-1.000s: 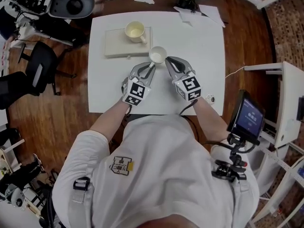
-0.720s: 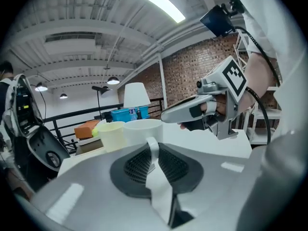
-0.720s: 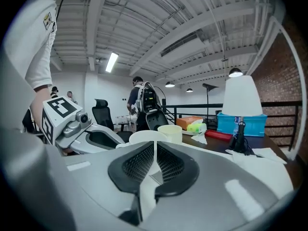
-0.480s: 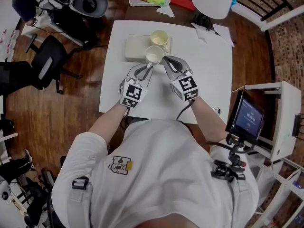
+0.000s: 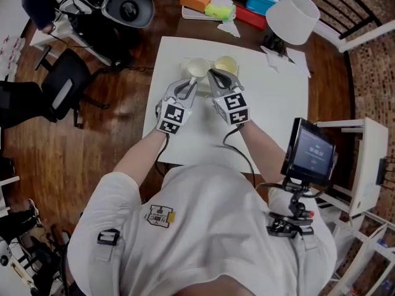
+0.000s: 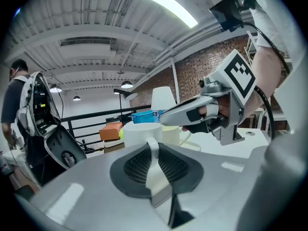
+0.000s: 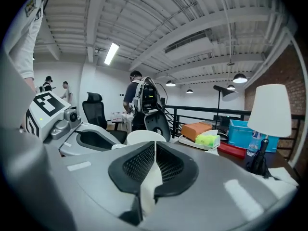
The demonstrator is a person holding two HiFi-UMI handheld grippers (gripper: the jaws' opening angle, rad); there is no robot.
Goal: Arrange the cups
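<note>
Table [image 5: 271, 122], white, fills mid-scene; at its far edge sits a pale tray [image 5: 186, 62] w/ both cups on or over it. Left gripper [image 5: 193, 81] and right gripper [image 5: 213, 73] reach in from the near side, tips close together, both on the same white cup [image 5: 198, 66]. Left jaws are clenched on its handle [image 6: 151, 150]. Right jaws are clamped on the cup's wall at the rim, on its right side, w/ the thin pale wall showing betw. the pads. White cup is upright, mouth up, over the tray's left part. Cream cup [image 5: 226, 64] stands just beside it to the right, also upright; its handle can't be made out. Can't tell whether the two cups touch, nor whether the white cup's base is down on the tray or a bit above it. Progress, as a judgement: all but done, w/ the cream cup placed and the white cup alongside. Left to do, prob.: seat it flat, let go w/ both jaws, back the grippers off toward the near side w/o knocking the neighbour. No other cups in view.
</note>
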